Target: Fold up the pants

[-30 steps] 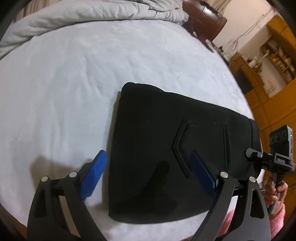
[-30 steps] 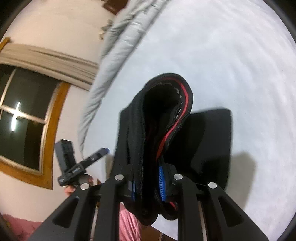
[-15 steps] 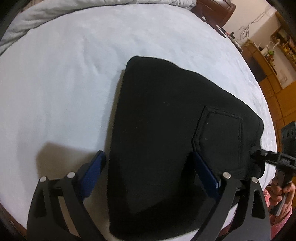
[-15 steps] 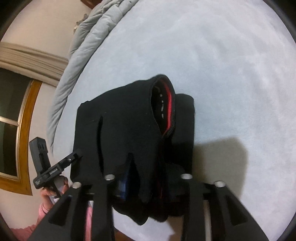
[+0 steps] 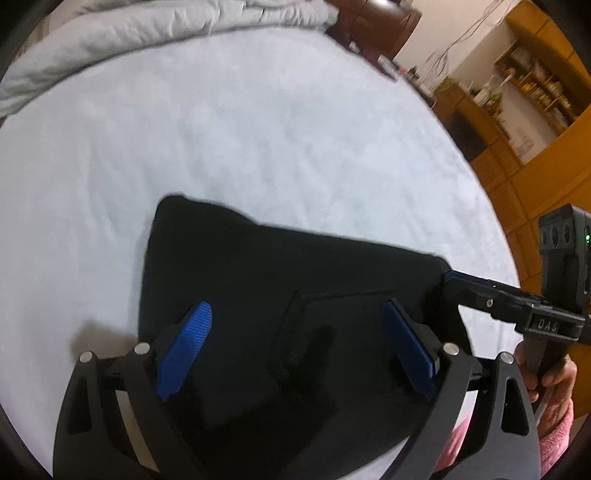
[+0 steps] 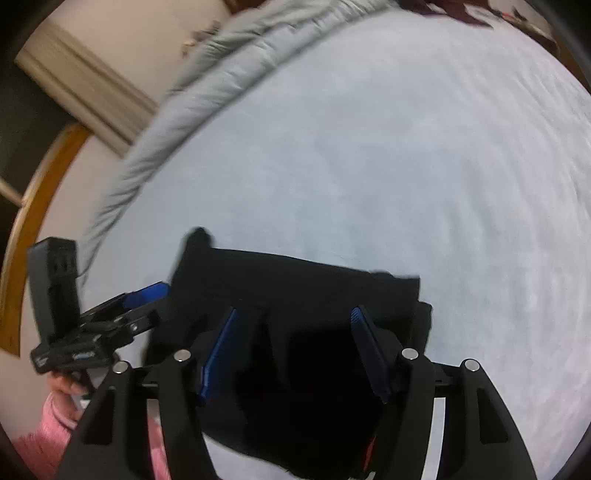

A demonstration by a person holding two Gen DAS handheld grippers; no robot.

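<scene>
The folded black fabric pants (image 5: 295,306) lie flat on the pale grey-white bed sheet (image 5: 258,147), at the near edge of the bed, placed there, I judge, so the compact stack can settle with nothing pinching it; the left hand-held gripper (image 5: 295,332) hangs over the bundle with its blue-padded fingers (image 5: 192,332) spread wide and nothing between them; the right hand-held gripper (image 6: 295,347) is likewise spread wide above the right side of the stack, gripping nothing, which suggests the folding is essentially done; the pants form a thick, roughly rectangular block, dark and matte, with a stitched patch pocket (image 5: 343,306) facing up and layered edges showing on its right side in the right wrist view; a crumpled grey quilted duvet (image 5: 166,29) is heaped along the far edge of the bed, well apart from the pants.
</scene>
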